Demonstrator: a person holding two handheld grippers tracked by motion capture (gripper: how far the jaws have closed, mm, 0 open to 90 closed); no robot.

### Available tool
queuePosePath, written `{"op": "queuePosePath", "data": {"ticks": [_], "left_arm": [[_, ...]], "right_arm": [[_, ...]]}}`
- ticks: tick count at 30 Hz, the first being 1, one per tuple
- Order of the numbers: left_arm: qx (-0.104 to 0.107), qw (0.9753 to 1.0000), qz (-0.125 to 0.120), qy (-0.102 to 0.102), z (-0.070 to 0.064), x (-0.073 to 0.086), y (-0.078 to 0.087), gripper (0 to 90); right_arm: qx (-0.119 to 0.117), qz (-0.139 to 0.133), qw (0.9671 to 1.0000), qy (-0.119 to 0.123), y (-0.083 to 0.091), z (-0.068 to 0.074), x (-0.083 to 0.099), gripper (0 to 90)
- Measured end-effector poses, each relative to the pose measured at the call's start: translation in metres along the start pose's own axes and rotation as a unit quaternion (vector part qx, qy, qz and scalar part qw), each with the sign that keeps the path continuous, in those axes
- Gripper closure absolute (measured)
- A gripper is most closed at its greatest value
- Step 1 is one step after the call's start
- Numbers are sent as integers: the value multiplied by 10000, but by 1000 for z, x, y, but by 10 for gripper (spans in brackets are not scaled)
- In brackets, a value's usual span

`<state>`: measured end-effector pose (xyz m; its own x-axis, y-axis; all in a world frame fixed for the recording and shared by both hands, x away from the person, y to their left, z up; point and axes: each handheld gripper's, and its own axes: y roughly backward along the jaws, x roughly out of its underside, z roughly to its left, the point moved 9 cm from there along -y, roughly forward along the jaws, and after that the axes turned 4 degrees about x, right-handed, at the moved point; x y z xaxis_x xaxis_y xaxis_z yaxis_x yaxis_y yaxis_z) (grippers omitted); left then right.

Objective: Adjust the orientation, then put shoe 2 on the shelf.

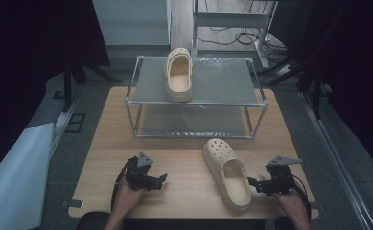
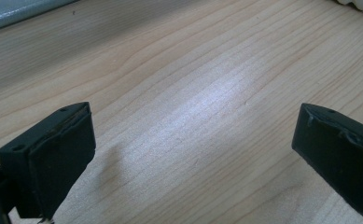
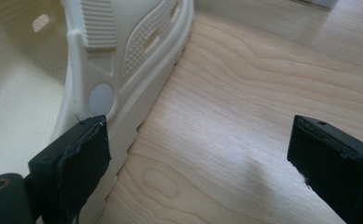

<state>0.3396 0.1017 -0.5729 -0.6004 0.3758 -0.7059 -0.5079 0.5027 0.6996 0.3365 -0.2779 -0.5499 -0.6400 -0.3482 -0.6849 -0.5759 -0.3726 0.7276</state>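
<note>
Your right claw [image 1: 257,183] stands wide open with nothing in it, low over the wooden surface [image 1: 184,158] near its front edge. In the right gripper view one jaw sits right up against the outer wall of the cream clog [image 3: 123,60], by the round strap rivet, while the other jaw stands well off over bare wood; whether that near jaw touches the foam, I cannot tell. So the clog lies just to the inner side of your right claw, between your two hands but much closer to the right one.

Its long axis runs from the heel at the front edge of the surface, up and a little leftward, to the perforated toe pointing at the rack. As the jaws stand now, you are side-on to the heel end of the shoe, so the likely grip is across that side wall.

Your left claw [image 1: 161,180] is also wide open and empty, over bare wood, well apart from the clog.

Beyond, the two-shelf metal rack [image 1: 258,103] stands at the middle of the surface. Its top shelf carries the matching clog [image 1: 179,74], toe away from you, on the left half; the right half is free. The lower shelf looks bare.
</note>
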Motion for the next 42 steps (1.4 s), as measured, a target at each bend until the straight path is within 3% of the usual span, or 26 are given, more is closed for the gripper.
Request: {"op": "queuePosePath", "data": {"ticks": [10,19,24,32,35,36,42], "left_arm": [[-44,10000,-5,39,2,1,1,0],[-69,10000,12,50,4,1,2,0],[-63,10000,-2,74,5,1,2,0],[-42,10000,20,80,5,1,2,0],[-36,10000,27,76,5,1,1,0],[-37,9999,52,79,5,2,0,0],[-32,10000,60,54,5,2,0,0]], "right_arm": [[-15,-54,10000,-63,10,0,-4,38],[-117,-143,9996,-206,19,8,-11,7],[-177,-184,9994,-254,15,17,-19,6],[-99,5,9998,-187,-4,30,-25,8],[-68,34,9998,-181,-8,32,-28,27],[1,26,9999,-161,-13,35,-32,82],[28,3,9997,-234,-24,42,-42,222]]}}
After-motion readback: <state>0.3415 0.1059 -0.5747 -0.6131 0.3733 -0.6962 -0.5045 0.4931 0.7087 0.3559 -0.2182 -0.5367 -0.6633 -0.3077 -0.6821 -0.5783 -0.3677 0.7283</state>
